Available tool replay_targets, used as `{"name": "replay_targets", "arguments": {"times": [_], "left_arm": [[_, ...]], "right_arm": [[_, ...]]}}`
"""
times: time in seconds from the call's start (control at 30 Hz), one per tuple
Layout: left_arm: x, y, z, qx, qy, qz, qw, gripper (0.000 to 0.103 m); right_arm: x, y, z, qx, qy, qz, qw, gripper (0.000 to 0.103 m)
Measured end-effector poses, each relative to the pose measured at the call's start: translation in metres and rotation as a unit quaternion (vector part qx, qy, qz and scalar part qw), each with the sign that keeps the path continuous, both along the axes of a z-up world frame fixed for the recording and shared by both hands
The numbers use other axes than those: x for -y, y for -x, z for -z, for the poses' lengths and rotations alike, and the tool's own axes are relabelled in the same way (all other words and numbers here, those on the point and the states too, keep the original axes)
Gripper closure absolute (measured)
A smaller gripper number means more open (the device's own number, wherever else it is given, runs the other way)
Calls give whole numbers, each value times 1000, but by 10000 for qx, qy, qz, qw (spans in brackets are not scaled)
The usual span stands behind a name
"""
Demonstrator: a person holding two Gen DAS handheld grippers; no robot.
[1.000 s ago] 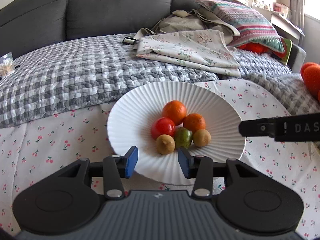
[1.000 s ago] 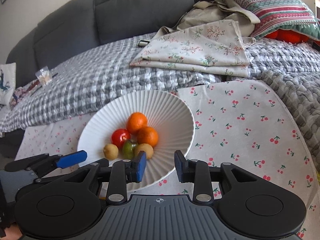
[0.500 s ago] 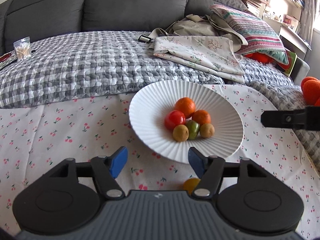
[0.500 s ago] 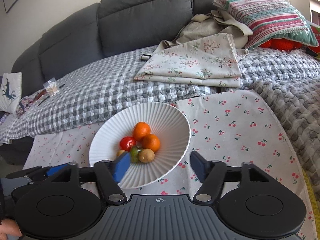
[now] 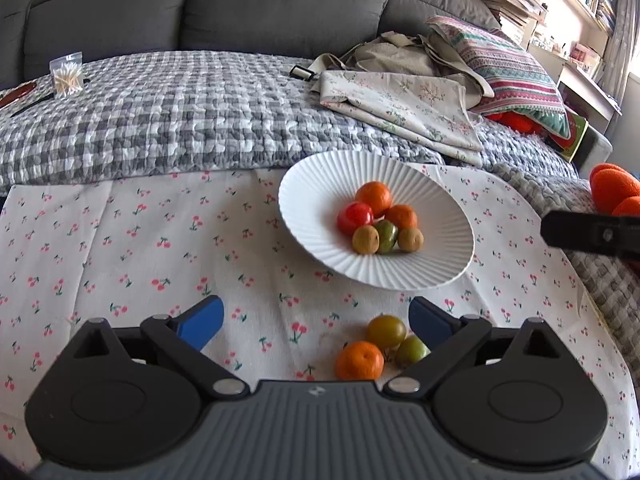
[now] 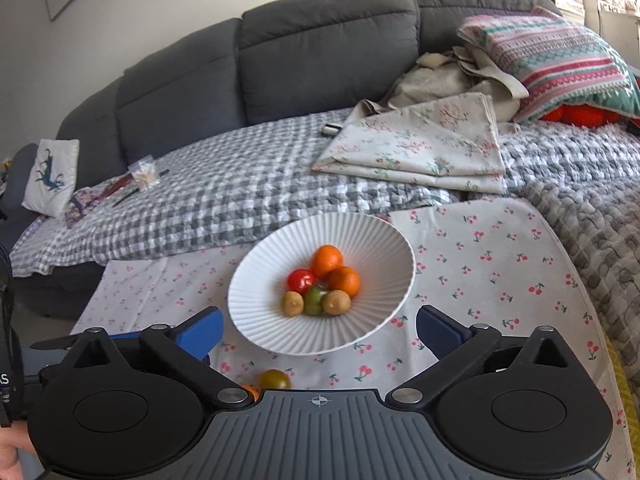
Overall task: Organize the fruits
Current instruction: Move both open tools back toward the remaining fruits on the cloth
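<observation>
A white ribbed bowl (image 5: 312, 184) (image 6: 376, 236) stands on the cherry-print cloth and holds several small fruits: two oranges, a red tomato, a green one and two brown ones. Three loose fruits lie on the cloth in front of the bowl: an orange (image 5: 359, 361), a yellow-green tomato (image 5: 386, 331) (image 6: 274, 380) and a green tomato (image 5: 412, 350). My left gripper (image 5: 316, 320) is open and empty, just above these loose fruits. My right gripper (image 6: 318, 328) is open and empty, in front of the bowl's near rim.
The cherry-print cloth (image 5: 120, 248) covers a grey checked blanket (image 5: 160, 120) on a dark sofa. Folded floral fabric (image 5: 400, 104), a striped pillow (image 5: 508, 68) and a bag of cotton swabs (image 5: 67, 75) lie behind. Orange plush objects (image 5: 612, 188) sit at the right.
Both grippers have pulled back from the bowl and opened wider. Three loose fruits have come into the left wrist view.
</observation>
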State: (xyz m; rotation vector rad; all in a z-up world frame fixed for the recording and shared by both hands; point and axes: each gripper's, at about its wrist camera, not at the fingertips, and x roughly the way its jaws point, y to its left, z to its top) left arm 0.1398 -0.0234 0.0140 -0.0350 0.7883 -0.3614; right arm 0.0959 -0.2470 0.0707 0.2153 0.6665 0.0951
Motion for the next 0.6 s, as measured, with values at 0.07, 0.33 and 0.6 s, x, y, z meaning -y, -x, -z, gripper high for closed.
{"name": "replay_targets", "arguments": {"times": [0.07, 0.33, 0.6], "left_arm": [[1, 3, 2, -45, -28, 43, 10000, 4], [16, 14, 14, -126, -205, 389, 9990, 6], [28, 10, 37, -233, -518, 493, 9972, 12]], "right_arm": [[0, 2, -1, -1, -24, 28, 10000, 0], [2, 13, 3, -296, -163, 108, 9994, 0], [-4, 21, 13, -657, -59, 62, 9978, 0]]}}
